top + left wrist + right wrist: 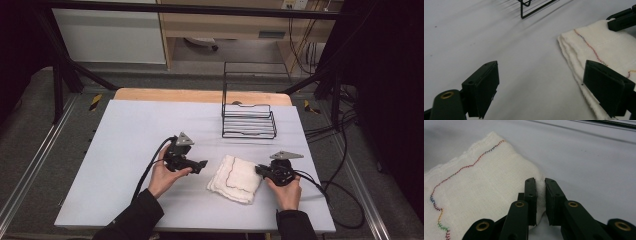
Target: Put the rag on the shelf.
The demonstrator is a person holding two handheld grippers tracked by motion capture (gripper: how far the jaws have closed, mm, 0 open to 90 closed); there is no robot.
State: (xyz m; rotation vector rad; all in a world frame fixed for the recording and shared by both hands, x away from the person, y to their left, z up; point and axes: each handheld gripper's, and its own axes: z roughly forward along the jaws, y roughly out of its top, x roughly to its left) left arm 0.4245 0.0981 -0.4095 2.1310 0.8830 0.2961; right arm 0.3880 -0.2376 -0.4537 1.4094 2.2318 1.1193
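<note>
r gripper (540, 195) pinching folded cloth (235, 178); l gripper (201, 165) spread, off the cloth.

cloth: white, folded, coloured zigzag stitch line, lies flat on grey counter (125, 150), near-right of centre. r gripper jaws pressed together on cloth's right edge, a fold of fabric caught between the pads (531, 195). l gripper just left of cloth, jaws wide apart, nothing between them; in left gripper view one jaw sits over the cloth's near edge, can't tell if touching. black wire rack (248, 120) on far side of counter, well apart from cloth.
</note>
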